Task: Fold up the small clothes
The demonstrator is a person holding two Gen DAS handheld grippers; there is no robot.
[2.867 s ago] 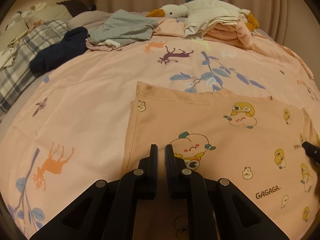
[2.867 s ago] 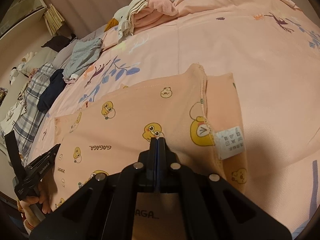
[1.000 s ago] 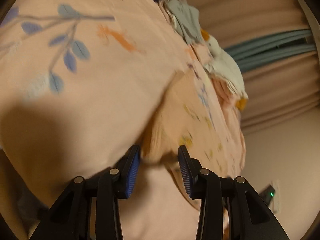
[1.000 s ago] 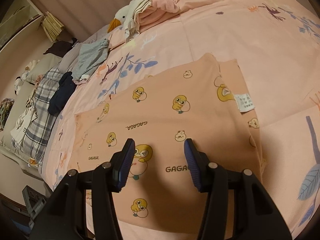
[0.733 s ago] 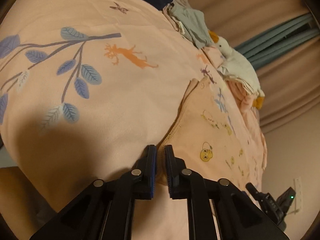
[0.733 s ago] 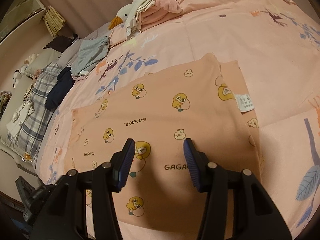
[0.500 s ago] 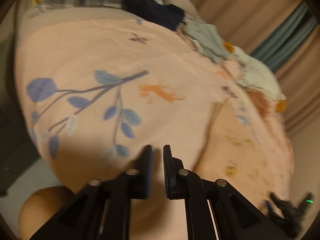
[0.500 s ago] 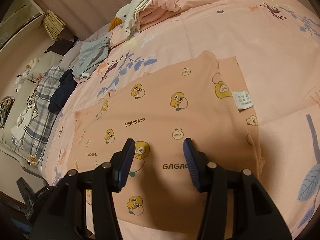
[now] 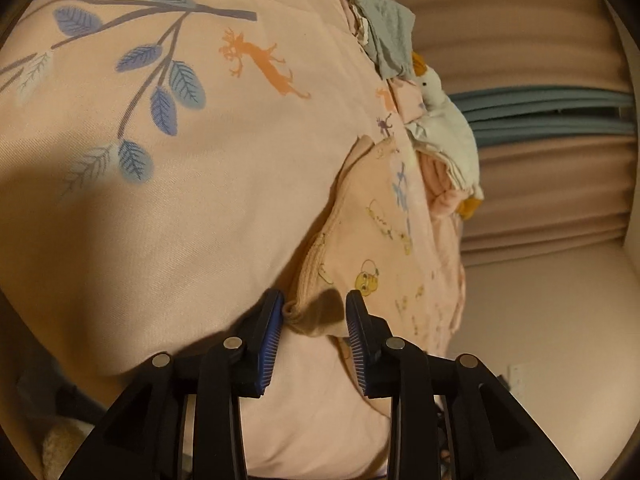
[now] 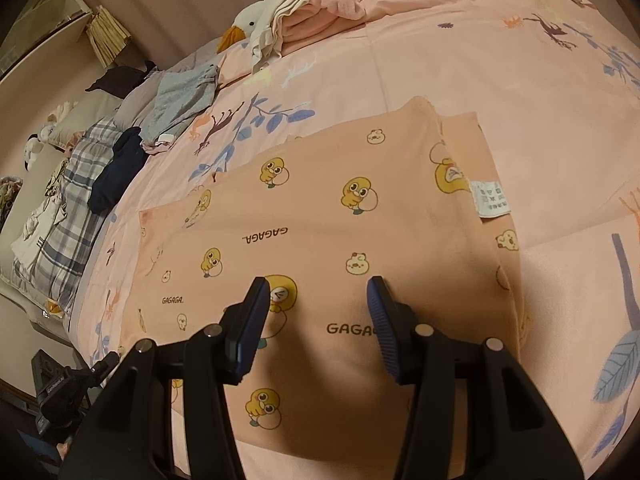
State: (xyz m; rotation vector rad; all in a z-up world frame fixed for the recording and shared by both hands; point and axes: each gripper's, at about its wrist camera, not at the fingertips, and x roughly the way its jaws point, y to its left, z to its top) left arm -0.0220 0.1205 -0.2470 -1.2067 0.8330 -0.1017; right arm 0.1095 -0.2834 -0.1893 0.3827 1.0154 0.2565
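A small peach garment [image 10: 320, 220] printed with yellow ducks and "GAGAGA" lies flat and folded on the pink bedspread [image 10: 500, 60]. A white care label [image 10: 491, 198] shows at its right edge. My right gripper [image 10: 316, 312] is open and hovers just above the garment's near part, holding nothing. In the left wrist view the camera is rolled sideways. My left gripper [image 9: 314, 318] is open, and the garment's near corner [image 9: 308, 312] sits bunched between its jaws, touching the left pad. The rest of the garment [image 9: 372, 248] stretches away.
A pile of pink and white clothes with a plush goose [image 10: 304, 12] lies at the far side of the bed. Grey [image 10: 184, 100] and navy [image 10: 116, 172] clothes and a plaid blanket [image 10: 68, 216] lie at the left. The left gripper's body [image 10: 60, 388] shows beyond the bed's left edge.
My left gripper has swung back to the garment's corner and opened around it, after being shut. My right gripper stays open over the garment, almost still.
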